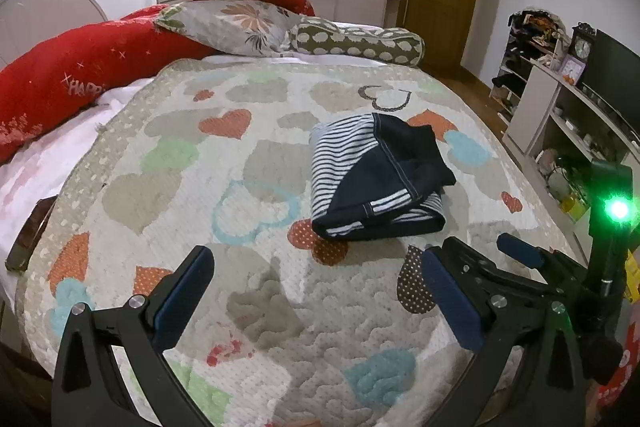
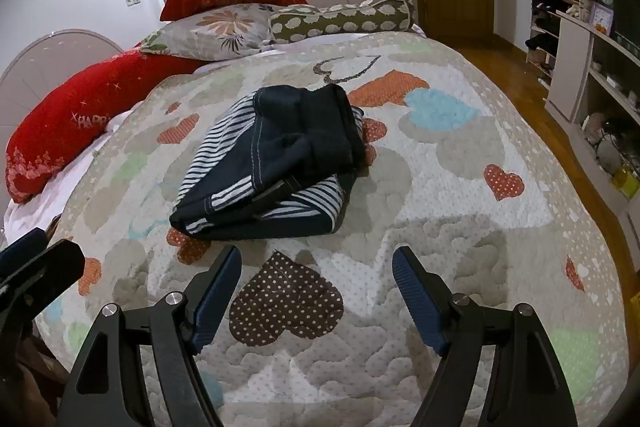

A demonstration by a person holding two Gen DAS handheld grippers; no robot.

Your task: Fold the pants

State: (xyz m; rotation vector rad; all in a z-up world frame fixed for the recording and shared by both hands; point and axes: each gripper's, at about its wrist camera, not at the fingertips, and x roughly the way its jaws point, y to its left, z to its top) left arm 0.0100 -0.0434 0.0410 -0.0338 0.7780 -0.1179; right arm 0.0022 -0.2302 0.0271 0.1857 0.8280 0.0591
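Observation:
The pants (image 1: 376, 179) are dark navy with a blue-and-white striped lining, folded into a compact bundle on the heart-patterned quilt (image 1: 200, 155). They also show in the right wrist view (image 2: 276, 163), ahead of the fingers. My left gripper (image 1: 316, 259) is open and empty, held above the quilt a little short of the bundle. My right gripper (image 2: 318, 259) is open and empty, just short of the bundle's near edge. The right gripper also shows at the right of the left wrist view (image 1: 472, 251).
Red pillows (image 1: 80, 67), a floral pillow (image 1: 228, 27) and a spotted bolster (image 1: 356, 41) lie at the head of the bed. A shelf unit (image 1: 560, 115) with a clock and TV stands to the right, past a strip of wooden floor (image 2: 532, 95). A dark flat object (image 1: 28, 235) lies at the bed's left edge.

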